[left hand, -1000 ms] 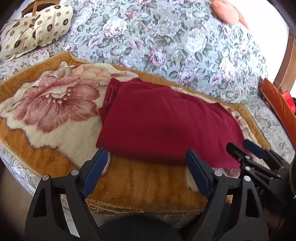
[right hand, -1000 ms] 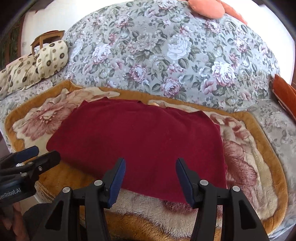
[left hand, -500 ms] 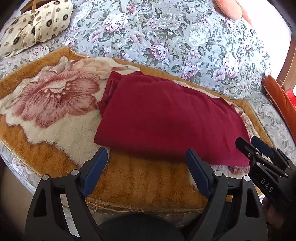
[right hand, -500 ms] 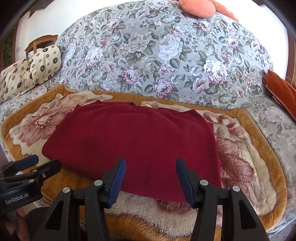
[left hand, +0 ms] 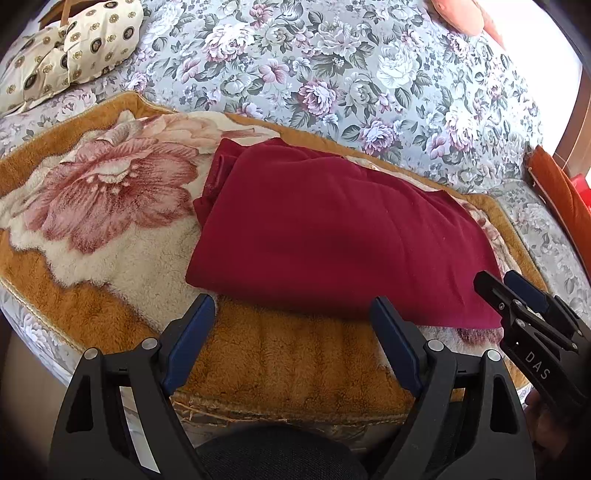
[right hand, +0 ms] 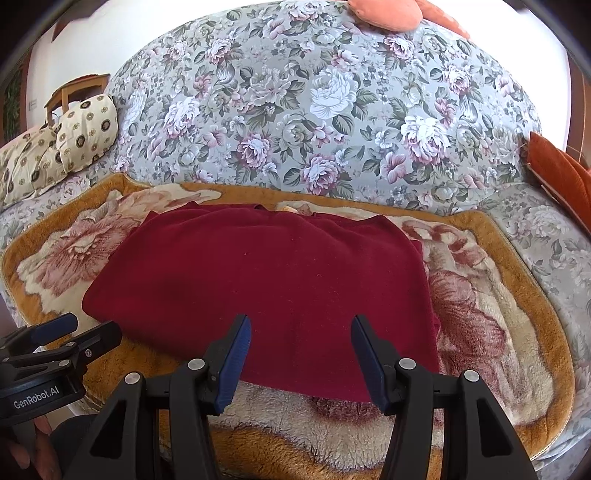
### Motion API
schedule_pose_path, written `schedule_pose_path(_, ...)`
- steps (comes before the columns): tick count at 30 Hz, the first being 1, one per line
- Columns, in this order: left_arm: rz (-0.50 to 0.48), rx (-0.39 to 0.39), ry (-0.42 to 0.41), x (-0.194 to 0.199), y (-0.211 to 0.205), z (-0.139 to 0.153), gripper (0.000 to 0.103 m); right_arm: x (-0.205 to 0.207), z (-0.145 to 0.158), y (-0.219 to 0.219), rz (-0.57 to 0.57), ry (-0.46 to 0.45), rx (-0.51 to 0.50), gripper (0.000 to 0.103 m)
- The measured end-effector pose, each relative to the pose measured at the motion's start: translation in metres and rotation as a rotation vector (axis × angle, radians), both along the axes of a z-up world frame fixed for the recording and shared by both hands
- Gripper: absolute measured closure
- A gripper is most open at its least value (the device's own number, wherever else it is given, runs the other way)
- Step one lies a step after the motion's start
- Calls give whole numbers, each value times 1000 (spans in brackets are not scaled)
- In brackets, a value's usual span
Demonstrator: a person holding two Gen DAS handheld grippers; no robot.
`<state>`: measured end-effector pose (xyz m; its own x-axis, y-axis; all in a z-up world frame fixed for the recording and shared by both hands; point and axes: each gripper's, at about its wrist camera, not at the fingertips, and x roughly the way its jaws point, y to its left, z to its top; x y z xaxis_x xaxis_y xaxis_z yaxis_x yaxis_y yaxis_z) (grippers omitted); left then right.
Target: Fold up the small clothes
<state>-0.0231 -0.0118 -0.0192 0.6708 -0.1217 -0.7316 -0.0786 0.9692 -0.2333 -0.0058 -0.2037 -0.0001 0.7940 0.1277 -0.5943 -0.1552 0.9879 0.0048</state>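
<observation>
Far left: a cream patterned pillow (right hand: 66, 144) resting on the floral bedspread (right hand: 295, 110), with a wooden chair (right hand: 77, 88) behind it. Nearer, spread over the bed: a plush blanket (left hand: 110, 206) with an ochre border and large pink roses.

At the left of the right wrist view: the left gripper (right hand: 61, 334), black with blue pads, hanging above the blanket's ochre border just off the near left corner of the garment. Spread wide in its own view (left hand: 291, 325), nothing between the pads, only blanket pile below; tips close to the garment's near hem, contact not seen.

In the middle: the dark red garment (right hand: 266, 284), lying flat on the blanket, folded to a rough rectangle, doubled layers showing at its left edge (left hand: 214, 184) in the left wrist view. Far edge close to the blanket's far border, near hem toward the bed's front edge.

Over the near hem, right of centre: the right gripper (right hand: 301, 343), parted, pads clear of the cloth, gripping nothing; seen from the left wrist as black tips (left hand: 509, 291) by the garment's near right corner.

Further right: more rose blanket, then bedspread, an orange cushion (right hand: 557, 173) at the edge, a peach pillow (right hand: 384, 11) at the far top.
</observation>
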Motion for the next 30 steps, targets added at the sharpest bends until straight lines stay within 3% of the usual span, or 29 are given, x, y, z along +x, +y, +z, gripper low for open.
schedule_pose_path(30, -1, -6, 9, 1, 1, -1, 17, -2, -1, -2, -8, -10, 7, 49)
